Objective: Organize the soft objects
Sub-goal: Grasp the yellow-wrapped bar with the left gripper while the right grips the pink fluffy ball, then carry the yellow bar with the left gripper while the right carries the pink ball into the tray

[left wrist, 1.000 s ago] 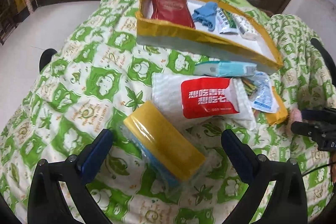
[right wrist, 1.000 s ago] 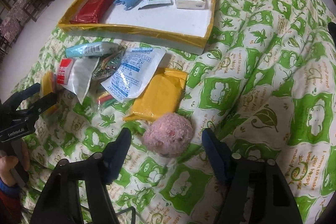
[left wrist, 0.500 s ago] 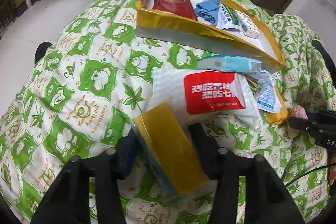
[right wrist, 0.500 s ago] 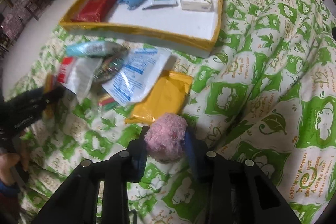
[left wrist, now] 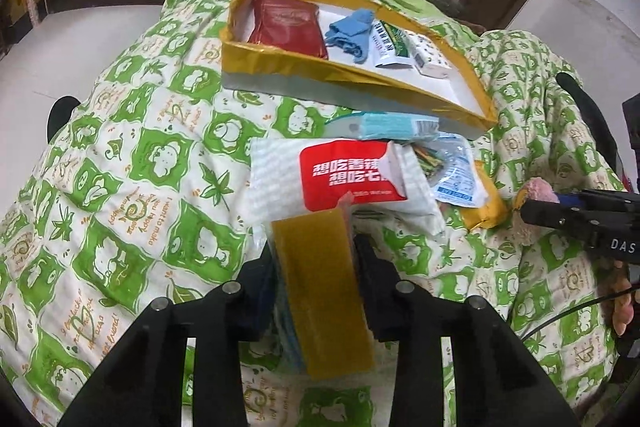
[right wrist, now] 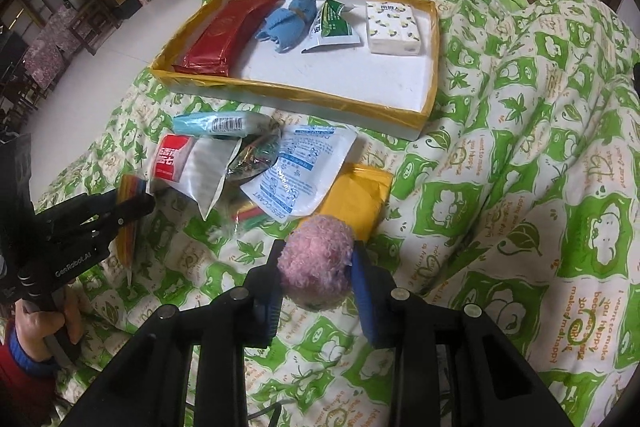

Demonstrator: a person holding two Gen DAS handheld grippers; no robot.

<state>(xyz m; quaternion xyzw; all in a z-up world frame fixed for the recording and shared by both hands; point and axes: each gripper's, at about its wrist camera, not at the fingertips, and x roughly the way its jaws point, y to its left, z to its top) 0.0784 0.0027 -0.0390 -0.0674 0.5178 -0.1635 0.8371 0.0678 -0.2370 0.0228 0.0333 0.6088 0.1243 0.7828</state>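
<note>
- The left tool [left wrist: 314, 267] has a yellow sponge pack [left wrist: 324, 291] between its two fingers; the jaws are closing on it, and the pads already press its long sides. The pack stands on edge, tilted, its clear wrapper bulging beside the dark fingers.
- The sponge pack sits on the near side of the yellow-rimmed tray [right wrist: 430, 67], well apart from it, with the heap of packets between them.
- Just beyond the pack, toward the tray, lies a white pouch with a red label [left wrist: 352, 179]; its near edge touches the pack's top.
- A pale blue packet [left wrist: 384, 125] lies against the tray's near wall.
- A white desiccant sachet [right wrist: 300, 171] lies over a yellow padded envelope [right wrist: 356, 195], on the near side of the tray.
- Inside the tray, left to right: a red packet [right wrist: 224, 35], a blue cloth bundle [right wrist: 288, 23], a green-and-white sachet [right wrist: 332, 27] and a tissue pack [right wrist: 394, 27].
- The right tool [right wrist: 316, 267] is clamped on a pink fluffy ball [right wrist: 316, 259], its blue pads squeezing both sides. The ball is just near of the yellow envelope, over the green-patterned quilt [right wrist: 520, 187].
</note>
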